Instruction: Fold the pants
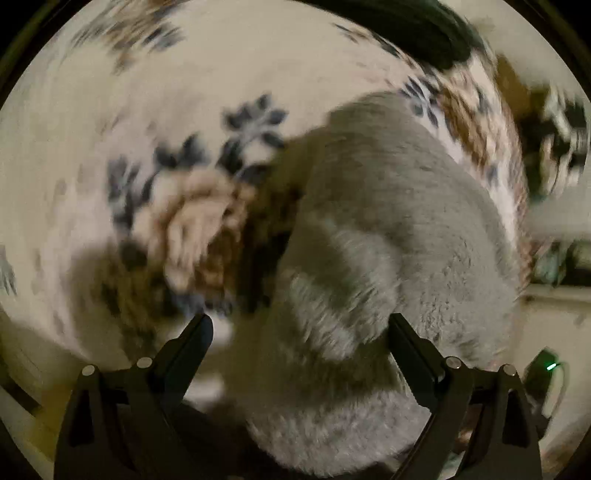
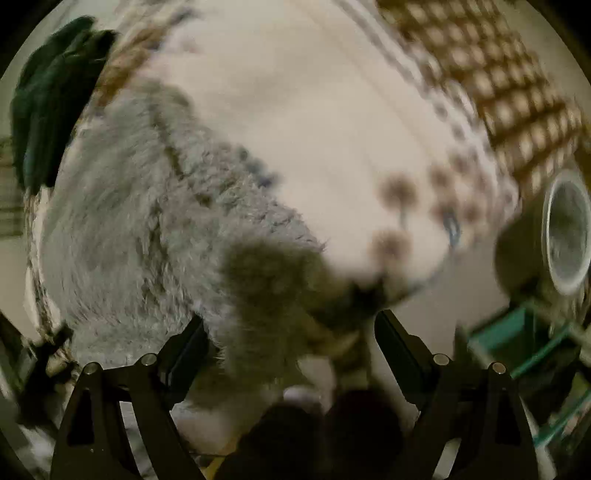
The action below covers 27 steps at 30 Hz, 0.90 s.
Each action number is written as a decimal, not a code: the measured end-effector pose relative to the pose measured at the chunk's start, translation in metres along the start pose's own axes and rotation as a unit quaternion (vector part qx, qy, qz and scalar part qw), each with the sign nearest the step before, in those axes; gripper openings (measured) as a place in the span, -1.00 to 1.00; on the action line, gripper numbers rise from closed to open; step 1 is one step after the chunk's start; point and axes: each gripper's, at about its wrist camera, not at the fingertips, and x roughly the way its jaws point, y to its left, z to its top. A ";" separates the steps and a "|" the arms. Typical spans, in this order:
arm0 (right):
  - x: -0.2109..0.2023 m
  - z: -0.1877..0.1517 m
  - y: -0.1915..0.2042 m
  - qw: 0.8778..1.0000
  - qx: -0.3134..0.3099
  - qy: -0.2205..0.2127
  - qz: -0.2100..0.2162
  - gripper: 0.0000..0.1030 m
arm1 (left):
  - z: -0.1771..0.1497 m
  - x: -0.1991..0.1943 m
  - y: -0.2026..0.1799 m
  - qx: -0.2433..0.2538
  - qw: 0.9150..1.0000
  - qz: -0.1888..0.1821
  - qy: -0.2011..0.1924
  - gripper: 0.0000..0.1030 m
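Here I look almost straight down through both wrist cameras, and both pictures are smeared, so fine detail is lost.

In the left wrist view my left gripper point(image 1: 299, 325) stands spread wide, its dark fingers point(image 1: 195, 339) apart, with nothing pinched. The grey fleecy pants point(image 1: 388, 229) lie bunched on the floral blanket point(image 1: 166, 92), and a fold of them reaches down between the fingers without either pad pressing on it. The left edge of the pants runs up from between the fingers toward the upper right. Left of that edge the blanket is bare cream with blue and tan flowers, and that is where I have room. At the top a dark green cloth point(image 1: 424, 33) lies just beyond the pants.

In the right wrist view my right gripper point(image 2: 288, 328) is also released, fingers wide. The pants point(image 2: 122, 221) fill the left half, their right edge slanting down to a shadowed corner that lies between the fingers. Right of that edge the blanket point(image 2: 314, 122) is open. A checked brown band point(image 2: 480, 74) borders it at upper right. A round white-rimmed object point(image 2: 565, 229) sits at the far right, and the dark green cloth point(image 2: 48, 99) at far left.

I can read no writing or labels anywhere.
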 end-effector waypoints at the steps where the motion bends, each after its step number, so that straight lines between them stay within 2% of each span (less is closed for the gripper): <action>1: -0.010 0.000 0.005 1.000 -0.013 -0.009 -0.002 0.75 | -0.008 -0.009 0.003 -0.004 1.000 -0.002 -0.009 0.84; 3: -0.036 0.001 0.031 0.997 -0.072 -0.026 -0.012 0.75 | -0.021 -0.019 0.004 -0.004 1.000 -0.004 -0.021 0.84; 5: -0.052 0.003 0.066 0.991 -0.130 -0.024 -0.003 0.75 | -0.036 -0.018 0.004 -0.005 1.000 -0.021 -0.021 0.84; 7: -0.057 0.008 0.119 0.976 -0.216 -0.006 -0.006 0.75 | -0.044 -0.005 0.004 -0.002 0.999 -0.034 -0.004 0.84; 8: -0.056 0.009 0.150 0.964 -0.267 -0.001 -0.012 0.75 | -0.047 0.002 0.003 0.001 0.999 -0.045 -0.004 0.84; 10: -0.038 0.007 0.221 0.922 -0.383 0.029 -0.034 0.75 | -0.053 0.007 0.001 0.007 0.998 -0.058 -0.013 0.80; 11: -0.033 0.005 0.241 0.910 -0.412 0.035 -0.043 0.75 | -0.055 0.008 0.002 0.008 0.997 -0.075 -0.023 0.56; 12: -0.017 0.004 0.272 0.887 -0.456 0.043 -0.058 0.75 | -0.056 0.008 0.002 0.009 0.996 -0.084 -0.030 0.36; 13: -0.002 0.000 0.295 0.867 -0.490 0.056 -0.071 0.75 | -0.058 0.009 0.003 0.011 0.995 -0.093 -0.034 0.01; 15: 0.031 -0.004 0.330 0.835 -0.534 0.092 -0.098 0.75 | -0.060 0.010 0.004 0.013 0.993 -0.105 -0.045 -0.07; 16: 0.047 -0.003 0.342 0.825 -0.544 0.110 -0.109 0.73 | -0.061 0.009 0.004 0.016 0.992 -0.109 -0.052 -0.20; 17: 0.064 -0.005 0.354 0.810 -0.560 0.116 -0.129 0.67 | -0.063 0.010 0.004 0.019 0.992 -0.111 -0.056 -0.27; 18: 0.072 -0.008 0.360 0.798 -0.575 0.116 -0.138 0.34 | -0.064 0.010 0.005 0.021 0.991 -0.115 -0.062 -0.29; 19: 0.079 -0.012 0.366 0.784 -0.590 0.117 -0.151 -0.09 | -0.064 0.009 0.007 0.021 0.991 -0.119 -0.065 -0.35; 21: 0.085 -0.009 0.376 0.783 -0.591 0.111 -0.159 -0.43 | -0.069 0.005 0.015 0.019 0.990 -0.123 -0.071 -0.38; 22: 0.085 -0.010 0.379 0.784 -0.590 0.100 -0.165 -0.53 | -0.071 0.005 0.018 0.017 0.989 -0.127 -0.071 -0.41; 27: 0.084 0.001 0.378 0.807 -0.561 0.078 -0.169 -0.60 | -0.084 0.009 0.027 0.007 0.990 -0.130 -0.056 -0.41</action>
